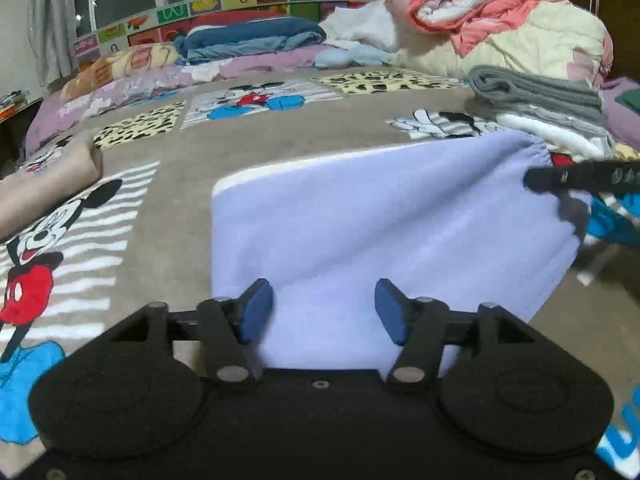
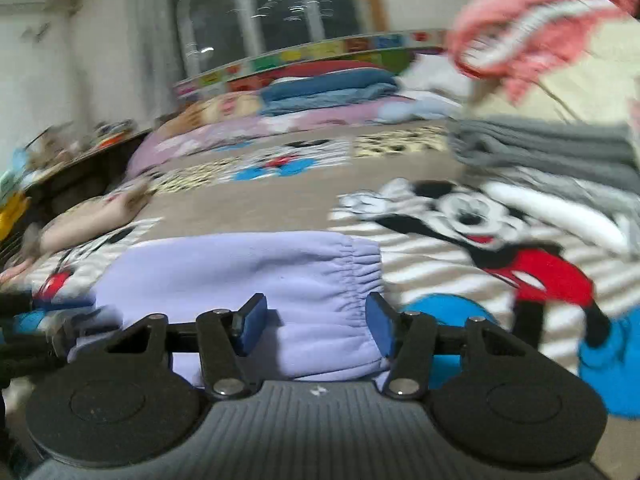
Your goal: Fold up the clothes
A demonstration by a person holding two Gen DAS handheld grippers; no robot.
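Lying flat on the bed (image 1: 280, 148), the folded lavender garment (image 1: 380, 232) sits on the cartoon-mouse blanket (image 1: 168, 200), its elastic cuff (image 2: 356, 276) gathered at the far right corner. Left gripper (image 1: 324, 312) hovers at the garment's near edge with its blue fingers (image 1: 256, 310) spread wide, nothing between them; whether they touch the cloth cannot be told. Right gripper (image 2: 314, 322) is likewise wide open and empty, its fingers (image 2: 380, 326) straddling the cuffed end of the garment; this view is blurred. In the left wrist view a dark blurred part of the right gripper reaches in from the right edge over the garment's far right corner. Beyond that corner stands a stack of folded clothes (image 1: 540, 108), grey on top and white below. Behind it is a heap of cream and pink bedding (image 1: 500, 12), and along the far side of the bed lie blue folded blankets (image 1: 256, 40). A beige cloth (image 1: 48, 184) lies at the left.
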